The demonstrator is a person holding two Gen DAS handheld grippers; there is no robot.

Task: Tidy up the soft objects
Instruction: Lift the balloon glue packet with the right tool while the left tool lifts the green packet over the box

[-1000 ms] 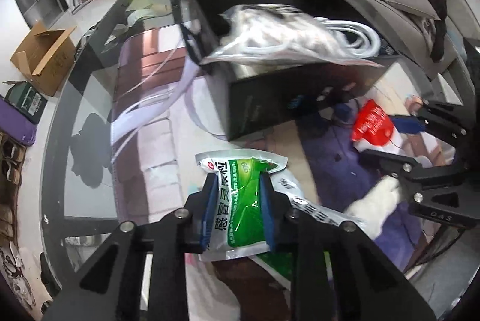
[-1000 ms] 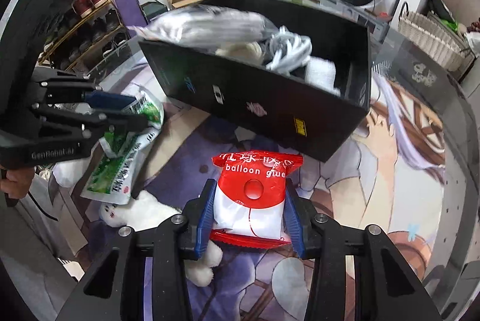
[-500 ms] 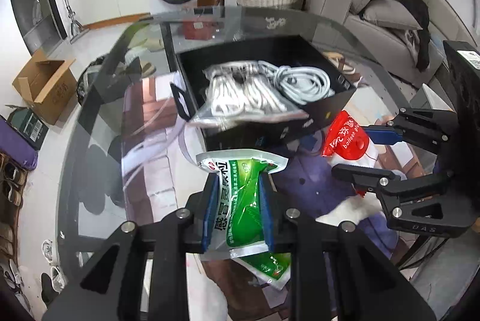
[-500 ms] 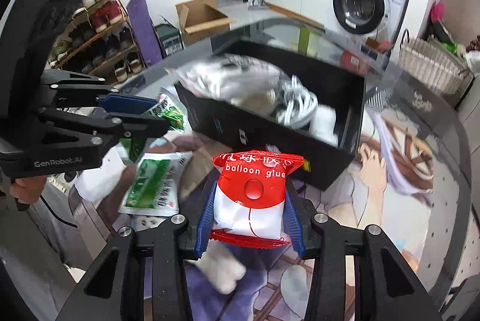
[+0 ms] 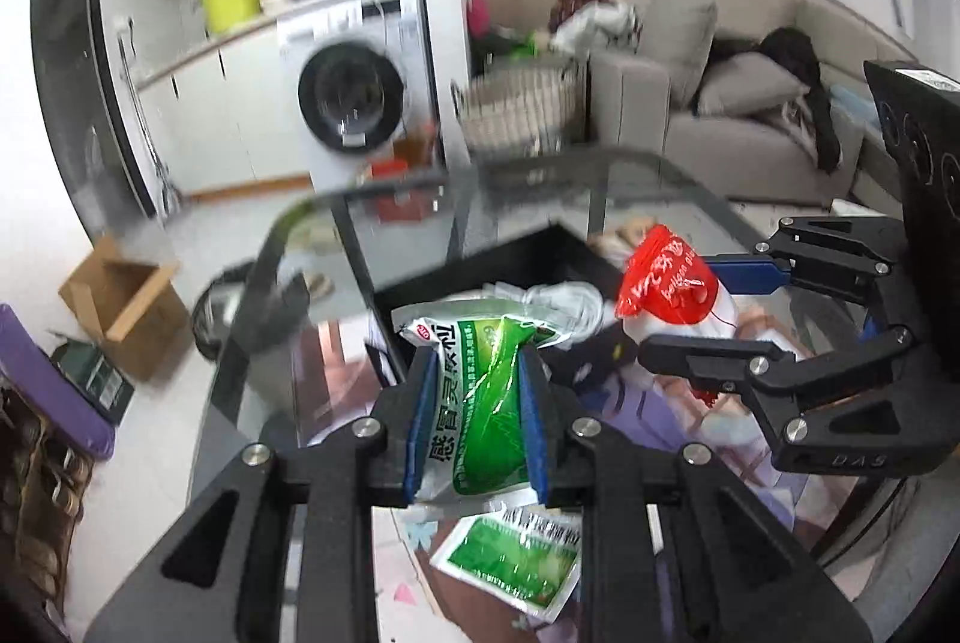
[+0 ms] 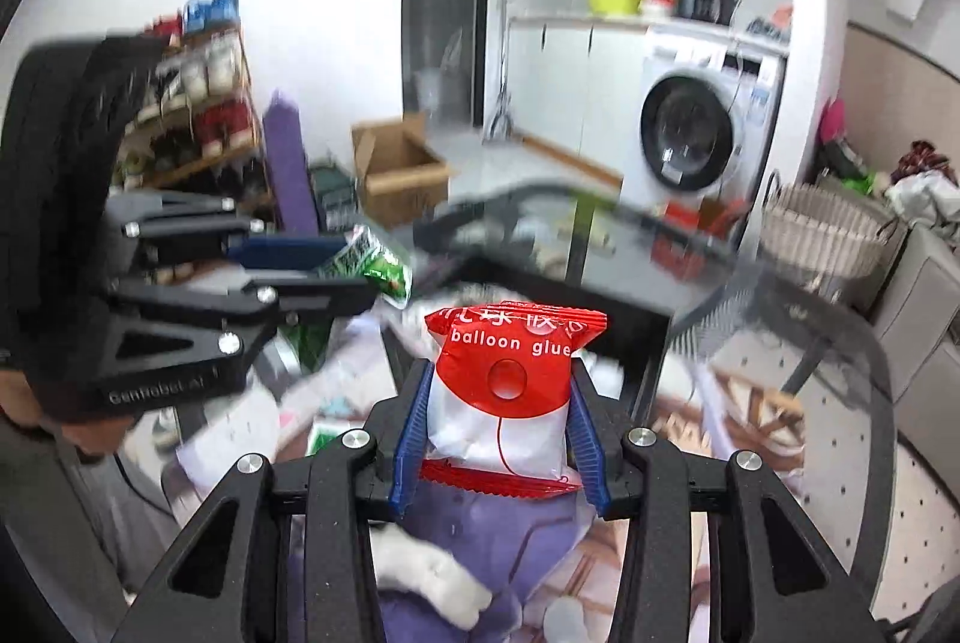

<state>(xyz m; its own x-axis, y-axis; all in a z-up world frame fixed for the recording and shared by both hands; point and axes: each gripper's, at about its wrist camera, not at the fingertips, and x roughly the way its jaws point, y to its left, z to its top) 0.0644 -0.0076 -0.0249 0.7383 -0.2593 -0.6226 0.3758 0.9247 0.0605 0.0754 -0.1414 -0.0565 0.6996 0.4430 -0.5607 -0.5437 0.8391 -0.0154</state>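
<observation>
Low in the left wrist view, the left gripper (image 5: 474,421) pinches a green medicine sachet (image 5: 480,403) between its blue pads (image 5: 419,427), the packet crumpled and raised off the table. Just below it, at bottom centre, a second green sachet (image 5: 510,565) lies flat on the glass table (image 5: 654,175). At centre right of the same frame, the right gripper (image 5: 690,307) clamps a red-and-white packet (image 5: 666,283), held beside the left one and above the black box (image 5: 480,271), where a white cable bundle (image 5: 564,301) shows.

In the right wrist view, the red packet, printed "balloon glue" (image 6: 507,391), sits squeezed between that gripper's blue fingers (image 6: 411,439) at lower centre. Beneath it, at the bottom, a white plush piece (image 6: 432,577) rests on the purple illustrated mat (image 6: 480,523). At middle left, the left gripper with its green sachet (image 6: 366,265) hangs level with the box's near edge.

Farther back, a cardboard box (image 6: 399,169) stands on the floor at centre, a shoe rack (image 6: 192,114) at upper left, a washing machine (image 6: 696,126) at upper right and a wicker basket (image 6: 828,229) at far right.
</observation>
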